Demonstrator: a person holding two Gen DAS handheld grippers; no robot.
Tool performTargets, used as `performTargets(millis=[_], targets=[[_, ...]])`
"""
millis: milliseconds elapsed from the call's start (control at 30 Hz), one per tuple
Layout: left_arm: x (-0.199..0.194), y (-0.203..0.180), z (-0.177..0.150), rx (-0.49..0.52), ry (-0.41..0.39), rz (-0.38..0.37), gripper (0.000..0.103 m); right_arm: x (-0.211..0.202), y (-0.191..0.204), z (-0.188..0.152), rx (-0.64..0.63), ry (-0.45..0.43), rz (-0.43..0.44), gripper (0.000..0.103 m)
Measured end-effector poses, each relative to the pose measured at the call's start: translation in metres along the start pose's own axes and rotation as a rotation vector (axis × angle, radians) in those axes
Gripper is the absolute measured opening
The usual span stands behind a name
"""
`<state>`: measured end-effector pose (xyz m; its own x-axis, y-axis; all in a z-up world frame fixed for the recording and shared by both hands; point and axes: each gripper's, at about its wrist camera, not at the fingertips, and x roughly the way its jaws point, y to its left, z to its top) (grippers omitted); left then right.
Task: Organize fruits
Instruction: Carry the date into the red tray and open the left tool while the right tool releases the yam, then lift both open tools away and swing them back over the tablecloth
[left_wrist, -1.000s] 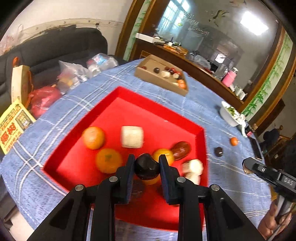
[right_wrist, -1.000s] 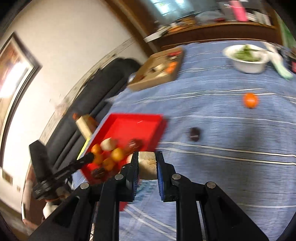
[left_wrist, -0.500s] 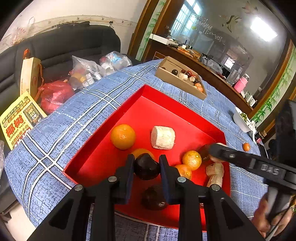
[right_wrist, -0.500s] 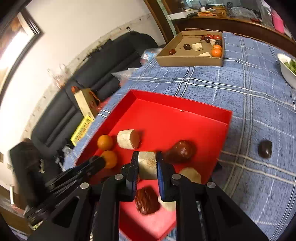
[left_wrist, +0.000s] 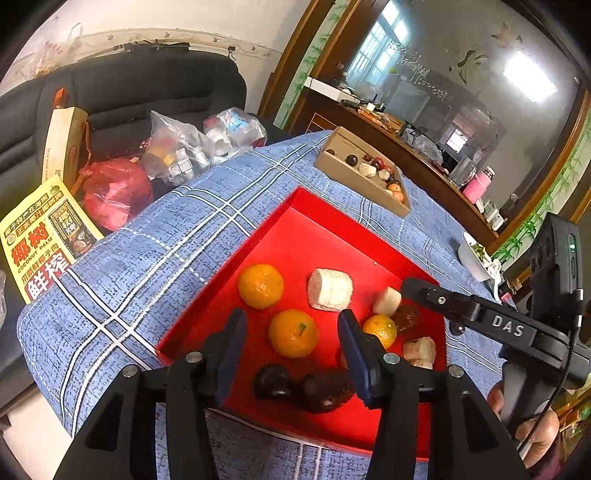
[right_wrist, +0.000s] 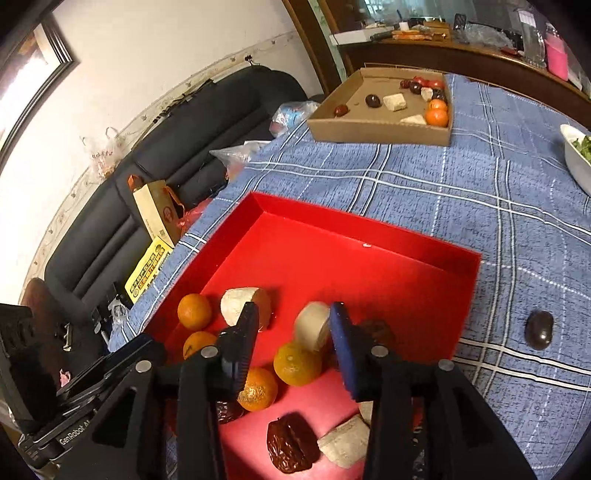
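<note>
Fruits are sitting inside the red tray (left_wrist: 258, 240) on the table. Left wrist view: left tongs (left_wrist: 291, 345) are hanging open, empty, above an orange (left_wrist: 293, 333). Right wrist view: right tongs (right_wrist: 293, 345) are gaping empty over a white chunk (right_wrist: 312, 326) in the tray.

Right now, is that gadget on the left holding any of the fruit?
No. The left gripper is open, with the dark fruit lying loose in the red tray below its fingers.
</note>
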<state>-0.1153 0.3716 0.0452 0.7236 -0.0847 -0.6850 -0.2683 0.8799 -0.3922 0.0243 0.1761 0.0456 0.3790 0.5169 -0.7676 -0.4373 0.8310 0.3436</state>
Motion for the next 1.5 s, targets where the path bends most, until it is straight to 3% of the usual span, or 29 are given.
performTargets(millis=[333, 500, 567, 733, 867, 1100, 1200, 1367, 1467, 1500], targets=[[-0.022, -0.036, -0.007, 0.079, -0.020, -0.031, 0.053, -0.055, -0.010, -0.025, 0.008, -0.090, 0.001, 0.039], [-0.045, -0.068, -0.016, 0.137, -0.053, -0.078, 0.053, -0.096, -0.020, -0.057, 0.029, -0.181, -0.100, 0.042], [-0.058, -0.082, -0.022, 0.165, -0.069, -0.103, 0.053, -0.116, -0.033, -0.073, 0.093, -0.210, -0.110, 0.044], [-0.103, -0.114, -0.034, 0.222, -0.128, -0.189, 0.053, -0.157, -0.086, -0.115, 0.359, -0.176, -0.018, 0.044], [-0.141, -0.132, -0.042, 0.268, -0.198, -0.243, 0.057, -0.201, -0.107, -0.143, 0.404, -0.212, -0.019, 0.044], [-0.208, -0.160, -0.034, 0.316, -0.282, -0.348, 0.060, -0.309, -0.115, -0.174, 0.454, -0.386, 0.020, 0.044], [-0.245, -0.169, -0.018, 0.327, -0.328, -0.428, 0.066, -0.365, -0.106, -0.174, 0.417, -0.485, -0.020, 0.044], [-0.298, -0.182, 0.024, 0.337, -0.367, -0.511, 0.067, -0.472, -0.082, -0.157, 0.318, -0.625, -0.071, 0.046], [-0.329, -0.189, 0.054, 0.369, -0.429, -0.481, 0.075, -0.541, -0.064, -0.140, 0.266, -0.704, -0.145, 0.047], [-0.340, -0.193, 0.064, 0.390, -0.465, -0.443, 0.077, -0.564, -0.056, -0.134, 0.248, -0.730, -0.174, 0.052]])
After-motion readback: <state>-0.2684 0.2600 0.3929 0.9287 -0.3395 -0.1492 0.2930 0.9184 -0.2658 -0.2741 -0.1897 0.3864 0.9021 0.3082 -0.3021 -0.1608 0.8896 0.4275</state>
